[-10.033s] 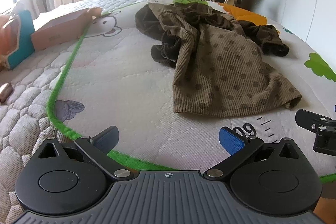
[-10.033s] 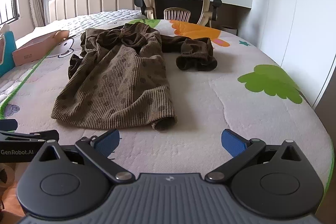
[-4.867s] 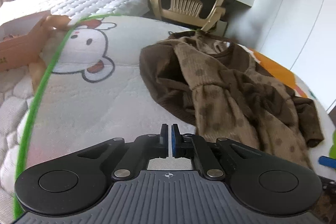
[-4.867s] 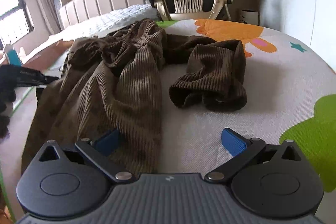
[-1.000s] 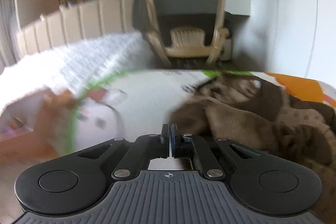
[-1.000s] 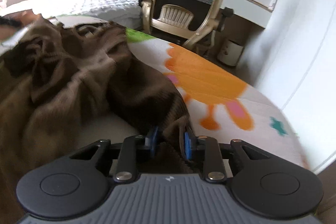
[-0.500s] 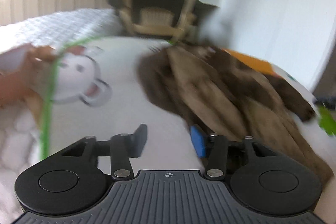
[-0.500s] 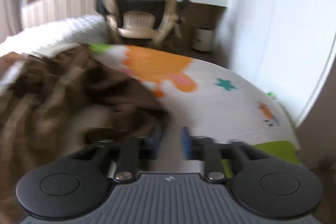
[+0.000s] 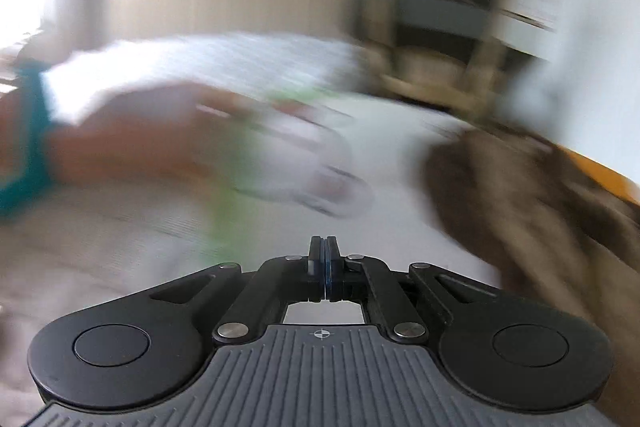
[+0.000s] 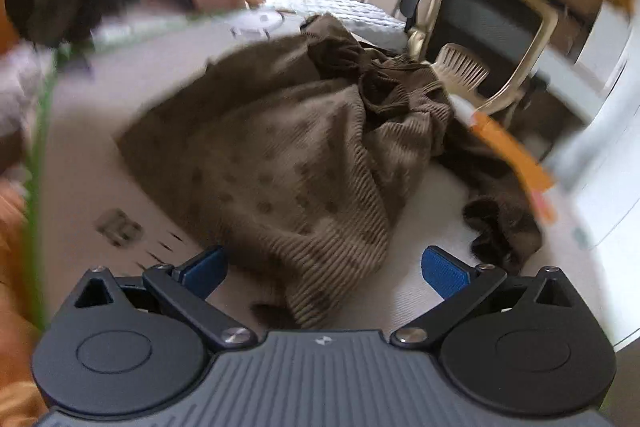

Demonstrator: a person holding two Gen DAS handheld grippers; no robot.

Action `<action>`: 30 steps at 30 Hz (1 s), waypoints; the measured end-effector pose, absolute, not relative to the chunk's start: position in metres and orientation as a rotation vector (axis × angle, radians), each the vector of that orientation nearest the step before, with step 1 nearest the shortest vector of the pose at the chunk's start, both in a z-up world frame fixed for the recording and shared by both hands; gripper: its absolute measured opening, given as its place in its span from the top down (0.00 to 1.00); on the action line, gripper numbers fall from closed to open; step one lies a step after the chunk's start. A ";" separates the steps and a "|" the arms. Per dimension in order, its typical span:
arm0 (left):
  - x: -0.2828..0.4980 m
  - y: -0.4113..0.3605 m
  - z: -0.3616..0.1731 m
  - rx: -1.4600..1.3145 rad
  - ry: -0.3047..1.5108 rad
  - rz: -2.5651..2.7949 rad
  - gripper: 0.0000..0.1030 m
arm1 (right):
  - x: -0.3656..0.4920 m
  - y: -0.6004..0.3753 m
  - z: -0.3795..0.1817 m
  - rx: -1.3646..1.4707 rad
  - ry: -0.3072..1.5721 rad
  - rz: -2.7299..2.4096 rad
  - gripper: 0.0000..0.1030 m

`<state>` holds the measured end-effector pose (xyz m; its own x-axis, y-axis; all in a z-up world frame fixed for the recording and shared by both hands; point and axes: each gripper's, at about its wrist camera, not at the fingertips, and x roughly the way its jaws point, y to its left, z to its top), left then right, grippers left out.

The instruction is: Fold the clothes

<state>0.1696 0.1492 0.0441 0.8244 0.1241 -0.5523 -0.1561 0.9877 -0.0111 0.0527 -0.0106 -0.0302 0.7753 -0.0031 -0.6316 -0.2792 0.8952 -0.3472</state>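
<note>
Sweater (image 10: pixel 296 163) lying in a heap on the mat (image 10: pixel 100 163), brown with dots, bunched up at the far end near the chair (image 10: pixel 492 19). Stretching long from that far bunch down to the ribbed hem, close in front of the right gripper (image 10: pixel 324 267). One dark sleeve (image 10: pixel 500 223) trailing off to the right side, past the hem.

Right gripper hanging just over the hem with its jaws wide apart, holding nothing. So the nearer one for a next grab, most likely.

Left gripper (image 9: pixel 325 267) pinched tight, pads touching, nothing seen between them. Pointing at bare mat, with the sweater (image 9: pixel 520 195) off to its right and farther away. Very blurry there.

No brands or words clear enough to read; only some blurred dark marks (image 10: pixel 120 223) printed on the mat.
</note>
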 end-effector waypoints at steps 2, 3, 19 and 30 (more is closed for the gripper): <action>0.154 0.148 0.056 -0.051 0.577 0.109 0.80 | 0.059 -0.004 -0.036 -0.527 0.634 0.054 0.00; 0.144 0.138 0.058 -0.043 0.575 0.057 0.51 | 0.064 -0.011 -0.031 -0.501 0.605 -0.013 0.00; 0.095 -0.048 0.029 0.358 0.595 -0.328 0.07 | 0.092 -0.068 0.039 -0.271 0.370 -0.366 0.00; 0.140 0.097 0.109 0.239 0.323 0.289 0.07 | 0.083 -0.118 0.061 -0.333 0.336 -0.514 0.00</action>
<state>0.1399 0.0974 0.1087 0.9081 0.3147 -0.2762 -0.2391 0.9313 0.2747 0.0828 -0.1178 0.0612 0.8187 -0.5274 -0.2274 0.4197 0.8197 -0.3898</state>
